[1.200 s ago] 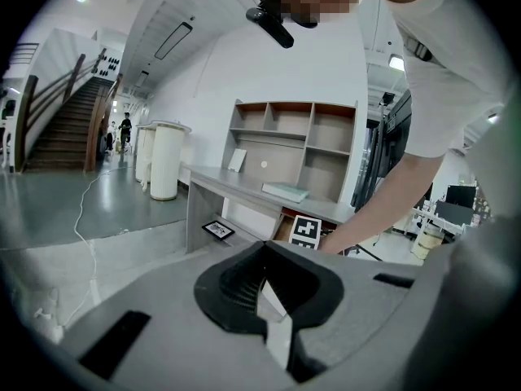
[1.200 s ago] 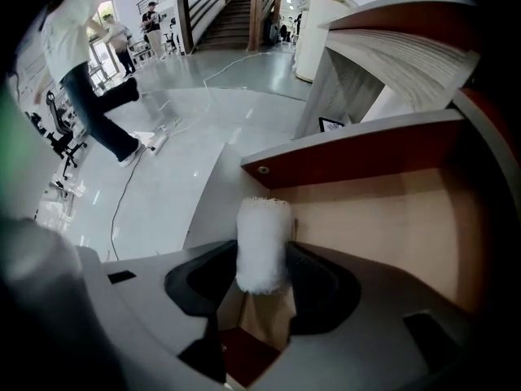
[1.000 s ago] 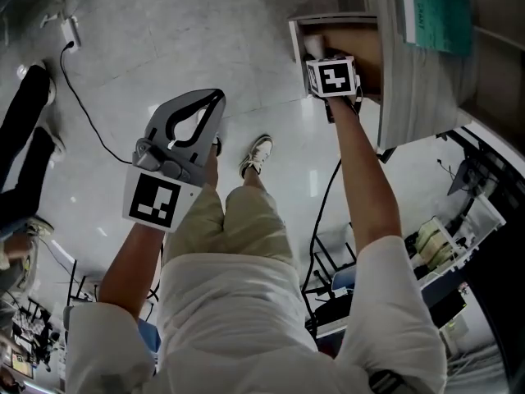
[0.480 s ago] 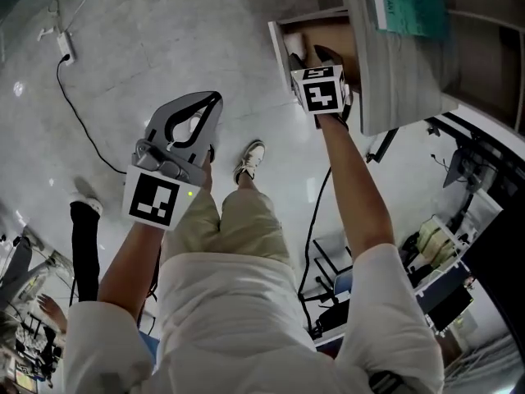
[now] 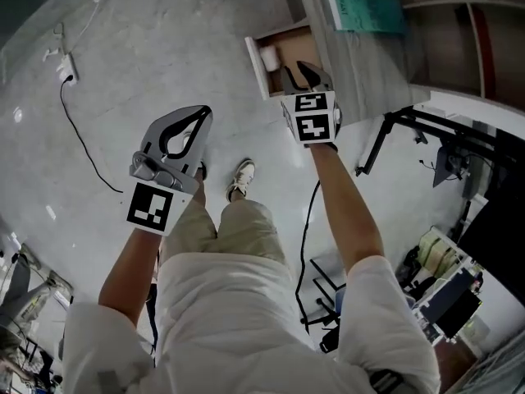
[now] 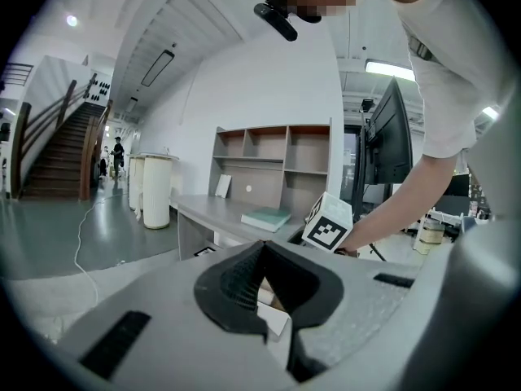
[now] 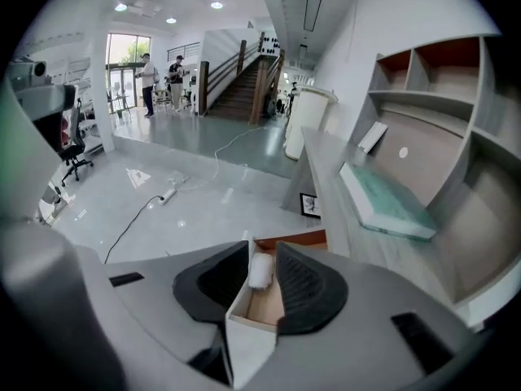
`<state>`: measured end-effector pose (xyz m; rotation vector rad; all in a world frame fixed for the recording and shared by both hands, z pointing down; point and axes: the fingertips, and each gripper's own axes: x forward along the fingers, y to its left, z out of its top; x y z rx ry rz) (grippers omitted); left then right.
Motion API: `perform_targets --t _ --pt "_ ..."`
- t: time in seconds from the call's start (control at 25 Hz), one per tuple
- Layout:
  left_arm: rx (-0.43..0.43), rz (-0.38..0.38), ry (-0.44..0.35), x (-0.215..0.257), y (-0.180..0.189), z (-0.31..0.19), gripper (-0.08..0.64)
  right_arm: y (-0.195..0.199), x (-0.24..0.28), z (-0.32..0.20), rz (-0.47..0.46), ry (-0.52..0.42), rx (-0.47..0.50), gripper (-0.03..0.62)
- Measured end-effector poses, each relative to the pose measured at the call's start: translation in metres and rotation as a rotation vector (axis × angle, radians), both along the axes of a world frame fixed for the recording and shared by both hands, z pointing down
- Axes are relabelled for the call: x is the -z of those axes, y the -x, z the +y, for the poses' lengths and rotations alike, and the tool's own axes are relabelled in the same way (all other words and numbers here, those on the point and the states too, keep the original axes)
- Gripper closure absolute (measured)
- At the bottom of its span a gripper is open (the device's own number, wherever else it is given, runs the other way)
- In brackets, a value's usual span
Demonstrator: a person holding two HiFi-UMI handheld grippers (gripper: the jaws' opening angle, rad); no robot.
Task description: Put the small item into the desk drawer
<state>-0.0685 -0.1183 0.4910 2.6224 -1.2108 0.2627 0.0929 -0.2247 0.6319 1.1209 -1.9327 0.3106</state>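
The desk drawer (image 5: 256, 62) stands pulled open under the grey desk top (image 5: 344, 64). A small white roll (image 5: 268, 57) lies inside it, close behind the front panel. My right gripper (image 5: 302, 72) hovers just above the drawer's near side. Its jaws are closing with nothing between them. In the right gripper view the roll (image 7: 260, 270) shows through the gap, down in the drawer (image 7: 244, 332), clear of the right gripper (image 7: 262, 255). My left gripper (image 5: 197, 112) is shut and empty, held over the floor to the left. In its own view the left gripper (image 6: 262, 247) points toward the desk.
A teal book (image 5: 361, 2) lies on the desk top, with a shelf unit (image 7: 440, 129) behind it. A power strip and cable (image 5: 64, 71) trail across the floor at left. A black stand (image 5: 394, 130) and equipment are at the right. The person's shoe (image 5: 239, 179) is below.
My right gripper has drawn back out of the drawer toward the person, leaving the white roll inside. The head view has swung, so the desk sits higher. The left gripper has barely moved.
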Motion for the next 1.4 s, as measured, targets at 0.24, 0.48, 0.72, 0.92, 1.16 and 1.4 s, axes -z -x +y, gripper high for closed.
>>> perform_targets --t 0.24,0.48,0.72,0.92,1.16,1.4 --pt "0.026 -0.033 -0.066 0.056 0.0 0.025 0.554 -0.007 0.082 0.018 -0.081 -0.127 -0.028 0.56" --pt "0.041 -0.086 -0.162 0.114 0.001 0.043 0.554 -0.027 0.155 0.049 -0.211 -0.235 -0.119 0.594" --pt "0.072 -0.102 -0.236 0.16 0.003 0.062 0.554 -0.033 0.214 0.08 -0.266 -0.327 -0.101 0.595" --pt "0.113 -0.109 -0.271 0.188 0.006 0.069 0.554 -0.047 0.262 0.095 -0.322 -0.413 -0.092 0.595" --pt "0.172 -0.125 -0.317 0.221 0.016 0.069 0.554 -0.08 0.309 0.099 -0.401 -0.476 -0.133 0.595" --pt "0.192 -0.143 -0.361 0.248 0.021 0.069 0.554 -0.098 0.366 0.102 -0.466 -0.572 -0.119 0.595"
